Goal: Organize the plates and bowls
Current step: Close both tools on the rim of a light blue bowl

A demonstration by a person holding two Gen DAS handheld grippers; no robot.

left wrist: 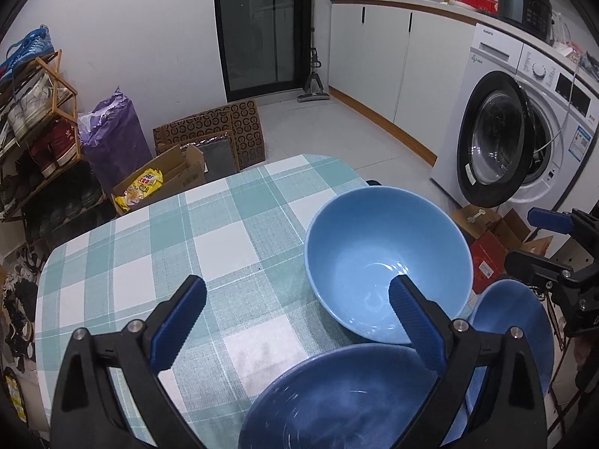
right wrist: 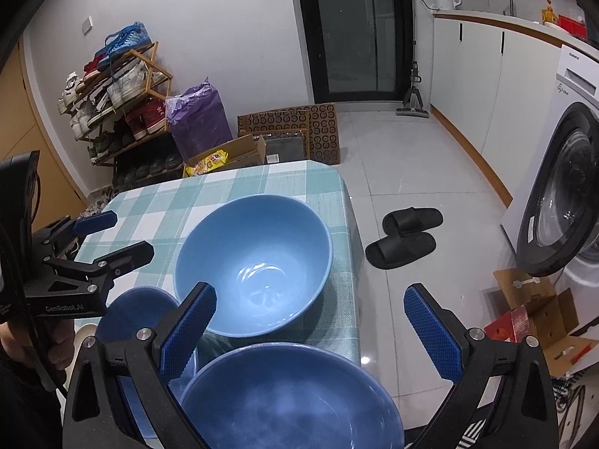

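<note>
A light blue bowl (left wrist: 385,258) stands upright on the checked tablecloth (left wrist: 187,232) near the table's right edge; it also shows in the right wrist view (right wrist: 254,262). A darker blue bowl (left wrist: 337,400) sits nearer me, also in the right wrist view (right wrist: 288,400). A dark blue plate (left wrist: 516,321) lies beside them, also in the right wrist view (right wrist: 134,310). My left gripper (left wrist: 297,310) is open and empty above the bowls. My right gripper (right wrist: 310,318) is open and empty above the bowls.
The right gripper (left wrist: 554,254) shows at the right of the left wrist view, and the left gripper (right wrist: 108,235) at the left of the right wrist view. A washing machine (left wrist: 524,127), black slippers (right wrist: 404,235), cardboard boxes (right wrist: 539,314) and a shoe rack (right wrist: 116,101) surround the table.
</note>
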